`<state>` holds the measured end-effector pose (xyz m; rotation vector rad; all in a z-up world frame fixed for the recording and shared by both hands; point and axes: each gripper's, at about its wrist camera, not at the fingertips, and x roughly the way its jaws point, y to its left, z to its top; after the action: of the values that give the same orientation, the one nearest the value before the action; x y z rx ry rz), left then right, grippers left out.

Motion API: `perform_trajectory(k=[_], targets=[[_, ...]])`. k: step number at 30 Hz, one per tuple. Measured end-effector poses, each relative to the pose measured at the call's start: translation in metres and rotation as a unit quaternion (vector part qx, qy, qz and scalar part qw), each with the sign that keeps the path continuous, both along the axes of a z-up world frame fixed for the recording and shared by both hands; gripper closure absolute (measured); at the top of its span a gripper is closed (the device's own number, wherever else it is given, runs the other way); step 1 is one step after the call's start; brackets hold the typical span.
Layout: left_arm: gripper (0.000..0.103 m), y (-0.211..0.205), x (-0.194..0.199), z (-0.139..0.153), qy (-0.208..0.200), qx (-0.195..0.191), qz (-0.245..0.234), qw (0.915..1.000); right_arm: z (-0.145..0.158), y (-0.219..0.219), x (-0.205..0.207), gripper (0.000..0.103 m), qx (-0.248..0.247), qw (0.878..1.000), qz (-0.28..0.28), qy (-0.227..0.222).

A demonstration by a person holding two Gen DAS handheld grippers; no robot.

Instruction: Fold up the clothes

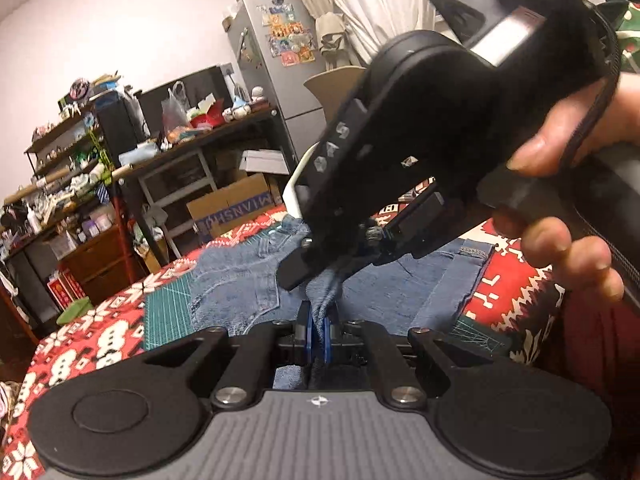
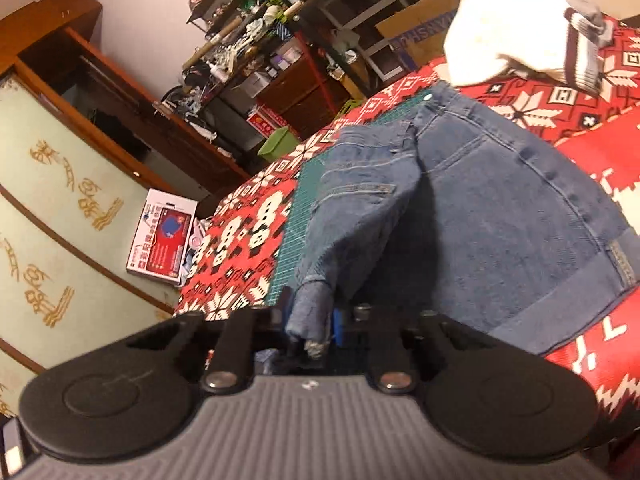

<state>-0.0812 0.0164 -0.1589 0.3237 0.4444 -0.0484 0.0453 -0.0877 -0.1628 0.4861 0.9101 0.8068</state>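
Denim shorts (image 2: pixel 492 208) lie on a red-and-white patterned cover (image 2: pixel 248 236) over a green gridded cutting mat (image 1: pixel 166 312). Left gripper (image 1: pixel 318 334) pinches a bunched denim fold between blue pads. Right gripper (image 2: pixel 312 320) clamps a rolled hem edge. Cream knit garment (image 2: pixel 516 28) sits beyond.

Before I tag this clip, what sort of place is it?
Most likely a lived-in home room, a bedroom or studio. Denim shorts lie on a red patterned cover, with a sticker-covered fridge and cluttered shelves behind.
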Motion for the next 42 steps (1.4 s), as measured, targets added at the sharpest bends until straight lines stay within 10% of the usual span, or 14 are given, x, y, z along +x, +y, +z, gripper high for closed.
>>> perform_trajectory(k=[5, 11, 23, 32, 36, 38, 42], targets=[[0.042, 0.010, -0.012, 0.013, -0.019, -0.065, -0.022, 0.9974, 0.004, -0.015, 0.013, 0.092, 0.002, 0.999, -0.024, -0.021], [0.039, 0.052, -0.020, 0.025, -0.001, -0.160, 0.011, 0.9871, 0.018, -0.060, 0.035, 0.093, -0.008, 0.996, -0.071, -0.048], [0.038, 0.113, -0.002, -0.016, 0.133, -0.328, 0.081, 0.9318, -0.045, -0.127, 0.061, 0.091, -0.111, 0.985, -0.129, -0.013], [0.038, 0.121, 0.011, -0.036, 0.186, -0.373, 0.097, 0.9037, -0.061, -0.122, 0.062, 0.058, -0.163, 0.979, -0.108, -0.054], [0.044, 0.115, 0.021, -0.037, 0.195, -0.364, 0.097, 0.9056, -0.064, -0.122, 0.064, 0.057, -0.164, 0.981, -0.094, -0.050], [0.073, 0.110, 0.025, -0.036, 0.198, -0.354, 0.092, 0.9093, -0.062, -0.119, 0.061, 0.068, -0.170, 0.980, -0.084, -0.053], [0.085, 0.097, 0.022, -0.029, 0.175, -0.315, 0.087, 0.9286, -0.056, -0.111, 0.056, 0.088, -0.189, 0.977, -0.072, -0.060]])
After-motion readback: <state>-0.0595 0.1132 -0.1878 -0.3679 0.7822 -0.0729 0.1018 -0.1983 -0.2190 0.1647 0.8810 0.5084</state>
